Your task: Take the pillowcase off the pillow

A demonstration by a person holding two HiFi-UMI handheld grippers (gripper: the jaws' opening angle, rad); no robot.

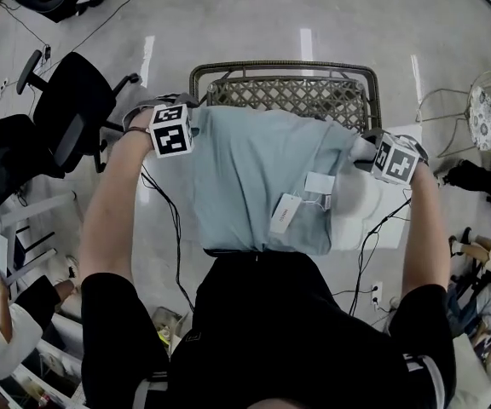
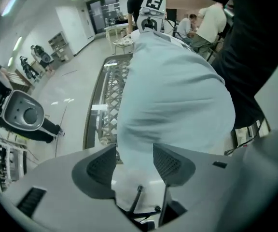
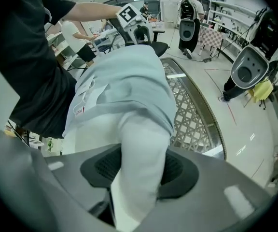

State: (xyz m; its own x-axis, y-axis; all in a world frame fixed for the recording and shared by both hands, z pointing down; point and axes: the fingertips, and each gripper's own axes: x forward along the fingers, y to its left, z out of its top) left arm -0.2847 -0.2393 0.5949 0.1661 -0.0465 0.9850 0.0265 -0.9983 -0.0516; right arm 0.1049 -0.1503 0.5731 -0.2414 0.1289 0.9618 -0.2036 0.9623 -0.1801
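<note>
Pillowcase: the pale blue pillowcase [image 1: 254, 177] covers most of the pillow, which hangs between the two grippers over the near edge of the wicker seat [image 1: 288, 92]. Whether it rests on the seat I cannot tell.
Pillow: the white pillow [image 1: 358, 201] shows bare only at the right end, where it pokes out of the case's mouth, beside two sewn-in tags [image 1: 285, 214].
Left gripper: the left gripper [image 2: 133, 150] stands with its jaws wide apart. The case's closed end bulges between the pads but nothing is pinched.
Right gripper: the right gripper [image 3: 139, 166] is clamped on the bare white pillow corner, with the blue hem just beyond the pads.
Stage: early, judging by how little of the pillow is out.
Risk, left side: closing deep would likely catch the filling along with the cloth, so case and pillow would drag together and nothing would slide.
Risk, right side: the hold is on one soft corner, and a hard pull may squeeze it out of the pads.
Risk, support: if either hold fails, the bundle could drop off the seat's near edge.
</note>
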